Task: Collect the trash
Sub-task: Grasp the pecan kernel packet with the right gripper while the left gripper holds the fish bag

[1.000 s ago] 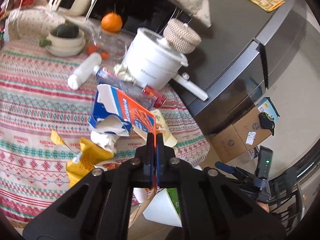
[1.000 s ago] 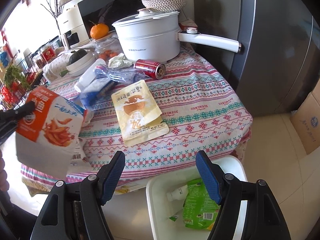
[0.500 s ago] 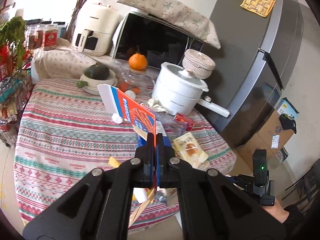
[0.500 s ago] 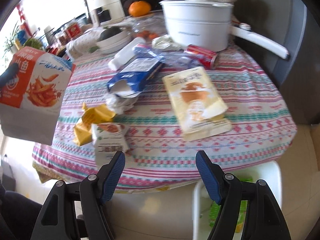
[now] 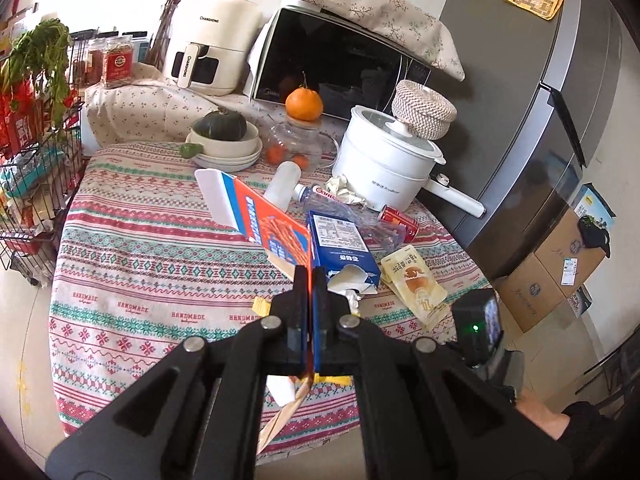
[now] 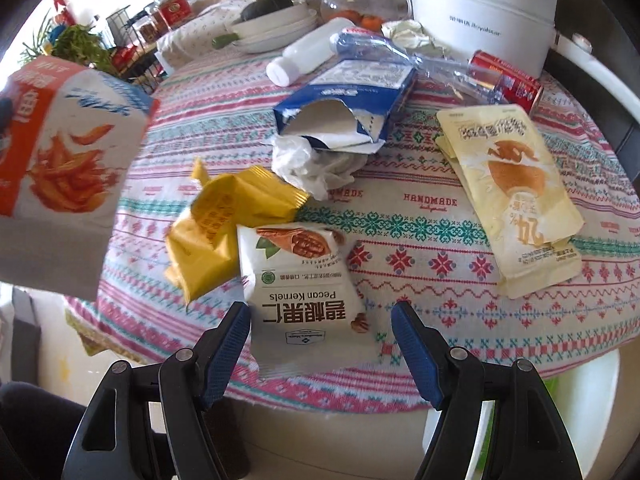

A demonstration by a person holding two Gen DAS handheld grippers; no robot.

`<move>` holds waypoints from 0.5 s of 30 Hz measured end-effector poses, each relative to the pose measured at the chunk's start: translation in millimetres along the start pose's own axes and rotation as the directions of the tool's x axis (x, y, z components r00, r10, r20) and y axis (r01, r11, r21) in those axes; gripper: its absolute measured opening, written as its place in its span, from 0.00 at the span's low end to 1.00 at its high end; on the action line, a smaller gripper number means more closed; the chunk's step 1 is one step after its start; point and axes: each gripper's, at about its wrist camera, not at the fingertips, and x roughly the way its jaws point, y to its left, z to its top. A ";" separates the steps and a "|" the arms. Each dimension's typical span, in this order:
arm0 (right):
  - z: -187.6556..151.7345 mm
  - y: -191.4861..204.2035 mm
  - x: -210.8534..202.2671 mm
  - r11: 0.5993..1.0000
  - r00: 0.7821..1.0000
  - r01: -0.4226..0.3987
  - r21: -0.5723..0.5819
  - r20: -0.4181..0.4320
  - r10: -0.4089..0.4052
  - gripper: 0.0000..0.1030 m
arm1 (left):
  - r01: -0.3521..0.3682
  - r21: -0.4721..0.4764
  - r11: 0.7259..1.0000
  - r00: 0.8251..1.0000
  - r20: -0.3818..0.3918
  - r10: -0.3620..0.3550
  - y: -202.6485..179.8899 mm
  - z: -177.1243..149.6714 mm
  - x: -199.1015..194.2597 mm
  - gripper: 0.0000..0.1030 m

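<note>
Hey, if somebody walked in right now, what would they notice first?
Probably the orange-and-white snack box, lifted off the table and pinched in the shut left gripper. Next, the litter on the patterned tablecloth: a pecan kernels packet lying between the open right gripper's fingers, a crumpled yellow wrapper beside it, and a torn blue carton behind.

Wrist views over table (image 5: 132,264) (shared)
</note>
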 end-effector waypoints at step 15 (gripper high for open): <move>3.2 -14.4 -4.8 1.000 0.999 -0.021 0.017 0.024 0.020 0.39 | 0.011 0.018 1.000 0.999 0.036 -0.012 -11.2 4.8 -6.2 0.02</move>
